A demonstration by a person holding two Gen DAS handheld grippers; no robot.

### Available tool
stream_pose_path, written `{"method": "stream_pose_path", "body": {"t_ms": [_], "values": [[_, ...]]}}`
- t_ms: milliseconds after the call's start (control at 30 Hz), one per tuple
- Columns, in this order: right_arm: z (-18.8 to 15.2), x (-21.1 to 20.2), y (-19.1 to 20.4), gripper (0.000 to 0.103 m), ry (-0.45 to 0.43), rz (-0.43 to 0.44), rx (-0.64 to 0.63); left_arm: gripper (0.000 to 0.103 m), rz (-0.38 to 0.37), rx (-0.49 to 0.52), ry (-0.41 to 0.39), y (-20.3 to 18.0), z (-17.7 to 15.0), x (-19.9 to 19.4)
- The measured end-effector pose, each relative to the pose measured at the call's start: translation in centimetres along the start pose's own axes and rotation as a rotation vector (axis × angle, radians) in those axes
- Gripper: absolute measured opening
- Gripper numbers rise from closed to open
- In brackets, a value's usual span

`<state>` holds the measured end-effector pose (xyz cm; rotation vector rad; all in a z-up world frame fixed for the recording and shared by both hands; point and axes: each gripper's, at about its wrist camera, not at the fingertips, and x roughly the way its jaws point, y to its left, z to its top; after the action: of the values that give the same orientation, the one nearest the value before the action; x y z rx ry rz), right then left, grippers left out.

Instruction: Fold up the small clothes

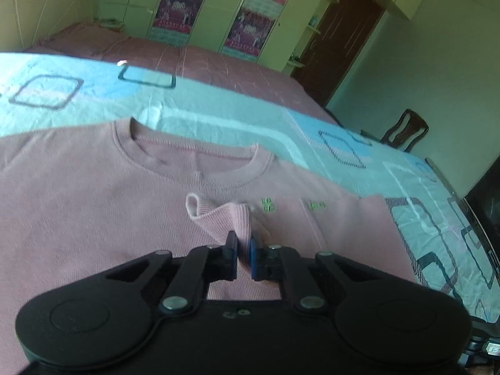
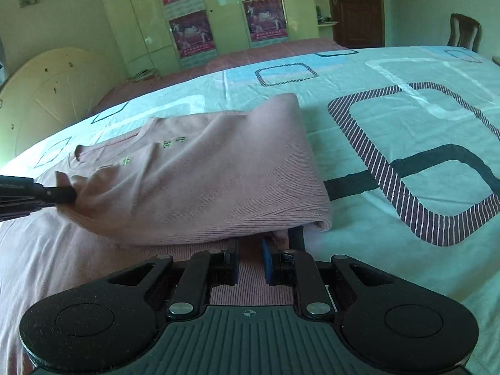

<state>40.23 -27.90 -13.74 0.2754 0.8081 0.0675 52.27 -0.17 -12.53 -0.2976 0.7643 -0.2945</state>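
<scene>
Here, pink ribbed sweater (image 1: 125,206) spread on the patterned bedsheet (image 2: 390,72), one side folded over; soft, light, likely to slump, so best pinched at hems and corners. Left gripper (image 1: 242,251) clenched on a folded cuff. Right gripper (image 2: 251,257) slightly parted around fabric, grip unclear. Green embroidery (image 1: 268,205) on chest, unreadable

Both wrist views sit close above the pink sweater (image 1: 125,203) on the bed, angled downward: the left looks over its collar toward the wardrobe (image 1: 218,6), the right looks along its folded side (image 2: 203,172) toward that wardrobe (image 2: 218,9), sharing sweater, patterned sheet (image 1: 218,109) and wardrobe.
</scene>
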Motion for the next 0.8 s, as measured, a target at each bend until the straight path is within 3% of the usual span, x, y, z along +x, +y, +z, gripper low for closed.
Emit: {"method": "stream_pose_path", "body": {"t_ms": [133,233,333,400,467,533,633,700,733,767,800], "values": [[0.1,0.3,-0.1,0.016,0.001,0.001,-0.002,0.005,0.071,0.017,-0.063,2.4,0.0,-3.2],[0.0,0.3,-0.1,0.016,0.000,0.000,-0.006,0.005,0.127,-0.037,0.006,5.2,-1.8,-2.4],[0.0,0.3,0.0,0.016,0.006,0.001,-0.019,0.007,0.126,-0.051,0.017,5.8,-3.3,-2.2],[0.1,0.2,0.0,0.016,0.012,0.006,-0.028,0.015,0.118,-0.067,-0.002,5.7,-3.4,-2.6],[0.1,0.0,-0.1,0.016,0.019,0.016,-0.032,0.040,0.101,-0.085,-0.016,6.0,-3.4,-3.0],[0.1,-0.2,-0.2,0.016,0.021,0.021,-0.038,0.048,0.070,-0.091,-0.021,6.6,-3.3,-3.2],[0.1,-0.3,-0.2,0.016,0.004,0.015,-0.048,0.045,0.037,-0.112,0.000,7.3,-2.7,-2.3],[0.2,-0.4,0.0,0.016,-0.014,0.007,-0.045,0.037,0.010,-0.140,0.013,7.7,-2.3,-1.6],[0.2,-0.4,0.0,0.016,-0.024,-0.005,-0.048,0.015,-0.007,-0.143,0.027,7.9,-2.2,-1.2],[0.3,-0.2,0.1,0.016,-0.023,-0.022,-0.051,0.005,0.002,-0.135,0.015,7.8,-2.2,-1.2],[0.3,0.0,0.0,0.015,-0.014,-0.041,-0.048,0.005,0.024,-0.118,-0.049,7.5,-2.2,-2.0]]}}
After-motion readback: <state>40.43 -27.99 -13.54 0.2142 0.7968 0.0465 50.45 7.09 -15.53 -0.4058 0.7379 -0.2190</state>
